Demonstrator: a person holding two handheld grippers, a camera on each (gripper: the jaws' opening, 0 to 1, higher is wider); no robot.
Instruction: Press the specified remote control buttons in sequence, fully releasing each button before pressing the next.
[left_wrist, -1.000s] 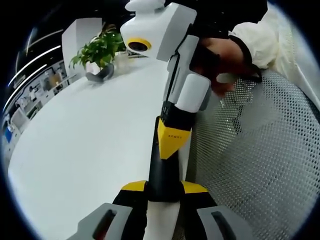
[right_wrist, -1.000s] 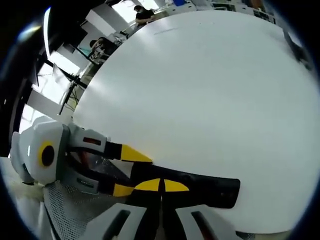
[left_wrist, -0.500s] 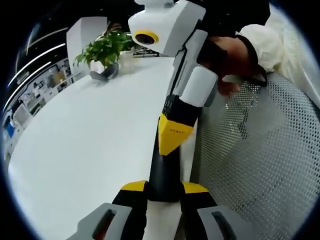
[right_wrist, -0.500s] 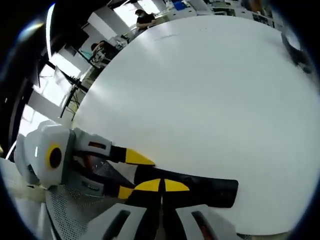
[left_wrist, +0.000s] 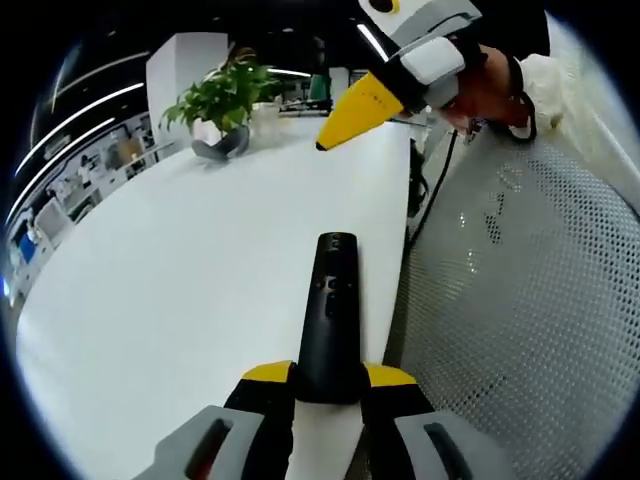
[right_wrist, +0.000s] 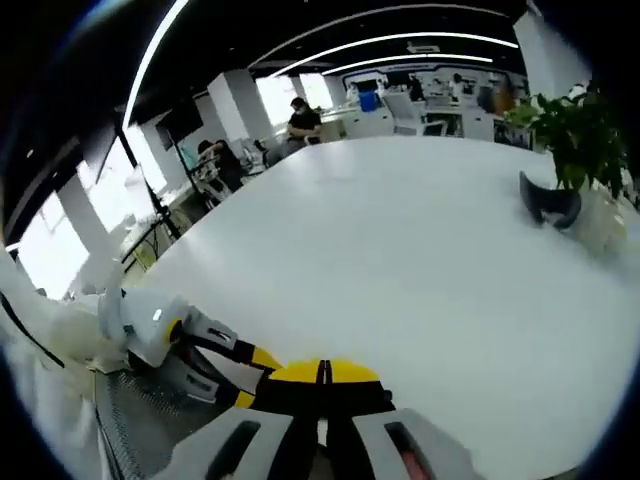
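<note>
The remote control (left_wrist: 332, 315) is black plastic with a soft satin sheen along its body, and it lies on a table (left_wrist: 180, 290) whose white top is smooth and faintly glossy — ceiling light spreads over it in pale patches. Beside the table stands a chair back (left_wrist: 520, 320) of white mesh, a rough, perforated weave, and the sleeve (left_wrist: 545, 75) above it looks like soft matt cloth. The right gripper (left_wrist: 345, 125) has hard plastic shells — matt yellow fingers, smooth white and grey housing — and the left gripper (left_wrist: 330, 385) matches, in yellow, black and grey.
</note>
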